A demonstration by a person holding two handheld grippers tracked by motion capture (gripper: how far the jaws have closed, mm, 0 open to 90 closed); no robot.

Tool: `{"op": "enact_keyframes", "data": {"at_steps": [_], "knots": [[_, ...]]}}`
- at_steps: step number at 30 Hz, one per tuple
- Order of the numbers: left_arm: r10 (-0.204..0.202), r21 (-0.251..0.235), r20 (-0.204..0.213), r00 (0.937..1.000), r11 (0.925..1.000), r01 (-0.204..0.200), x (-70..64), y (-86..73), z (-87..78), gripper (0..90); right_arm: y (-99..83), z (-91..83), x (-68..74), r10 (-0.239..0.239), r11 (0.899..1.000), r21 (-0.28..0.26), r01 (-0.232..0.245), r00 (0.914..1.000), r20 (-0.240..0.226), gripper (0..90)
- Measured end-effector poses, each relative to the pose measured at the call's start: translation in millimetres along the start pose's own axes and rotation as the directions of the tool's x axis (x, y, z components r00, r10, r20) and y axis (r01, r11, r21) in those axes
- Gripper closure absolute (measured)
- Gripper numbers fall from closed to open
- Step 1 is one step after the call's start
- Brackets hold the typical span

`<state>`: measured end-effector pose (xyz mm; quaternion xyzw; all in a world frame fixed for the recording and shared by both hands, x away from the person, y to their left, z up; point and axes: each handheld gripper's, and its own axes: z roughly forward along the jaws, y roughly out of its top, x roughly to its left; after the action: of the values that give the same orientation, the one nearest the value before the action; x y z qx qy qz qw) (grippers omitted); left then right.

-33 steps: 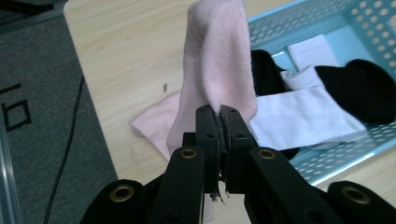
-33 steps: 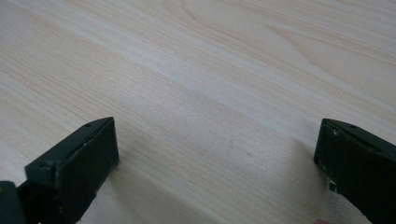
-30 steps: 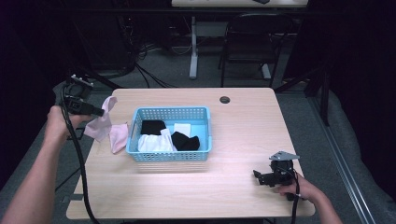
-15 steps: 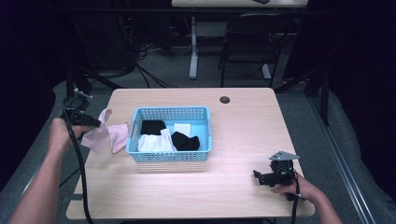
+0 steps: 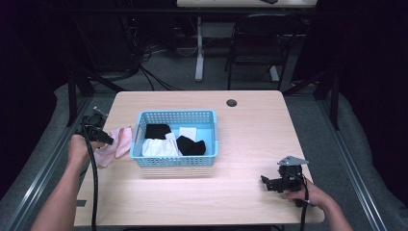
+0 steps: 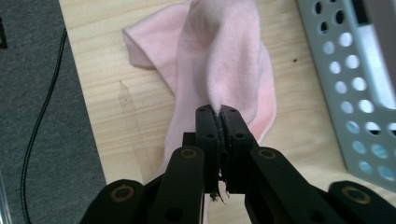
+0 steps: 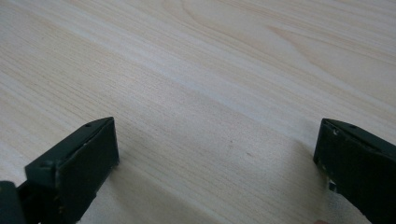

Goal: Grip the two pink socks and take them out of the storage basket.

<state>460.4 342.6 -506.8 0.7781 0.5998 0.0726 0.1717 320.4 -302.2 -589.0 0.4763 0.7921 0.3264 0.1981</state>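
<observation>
On wooden table, left gripper clamping pink sock, right gripper fingers apart.

In the left gripper view, the soft pink cloth sock runs off the top edge, and its near end disappears behind the black closed left gripper. The pale blue perforated plastic basket is cut by the right edge. In the right gripper view, both black jaws run off the bottom corners.
</observation>
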Motion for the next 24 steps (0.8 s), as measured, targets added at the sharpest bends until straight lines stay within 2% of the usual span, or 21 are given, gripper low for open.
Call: {"op": "enact_keyframes", "data": {"at_steps": [3,6,11,15,16,19,24], "knots": [[-0.005,-0.020,-0.014,0.9999,0.9998,0.004,2.2,-2.0,2.0,84.8,0.0,0.0,0.0,0.001,1.000,0.000,-0.001,1.0000,0.000,0.0],[-0.001,-0.035,-0.008,1.0000,0.9994,0.001,2.9,-4.6,-1.1,74.7,0.0,0.0,0.0,0.000,1.000,0.000,0.000,1.0000,0.000,0.0],[-0.040,-0.108,-0.055,0.9977,0.9936,0.034,2.6,-12.8,-15.5,40.2,0.0,0.0,0.0,0.002,1.000,-0.001,-0.002,1.0000,-0.003,0.0],[-0.050,-0.161,-0.068,0.9965,0.9862,0.038,1.0,-24.5,-28.7,19.9,0.0,0.0,0.0,0.001,1.000,0.000,-0.001,1.0000,0.000,0.0],[-0.049,-0.160,-0.062,0.9969,0.9864,0.038,0.8,-27.8,-32.7,17.1,0.0,0.0,0.0,0.000,1.000,0.000,0.000,1.0000,0.000,0.0],[-0.052,-0.195,-0.082,0.9953,0.9801,0.035,-2.1,-40.1,-40.2,12.7,0.0,0.0,0.0,0.000,1.000,0.000,0.000,1.0000,0.000,0.0],[-0.049,-0.228,-0.079,0.9957,0.9731,0.030,-8.8,-65.2,-45.7,3.2,0.0,0.0,0.0,0.000,1.000,0.000,0.000,1.0000,0.000,0.0]]}}
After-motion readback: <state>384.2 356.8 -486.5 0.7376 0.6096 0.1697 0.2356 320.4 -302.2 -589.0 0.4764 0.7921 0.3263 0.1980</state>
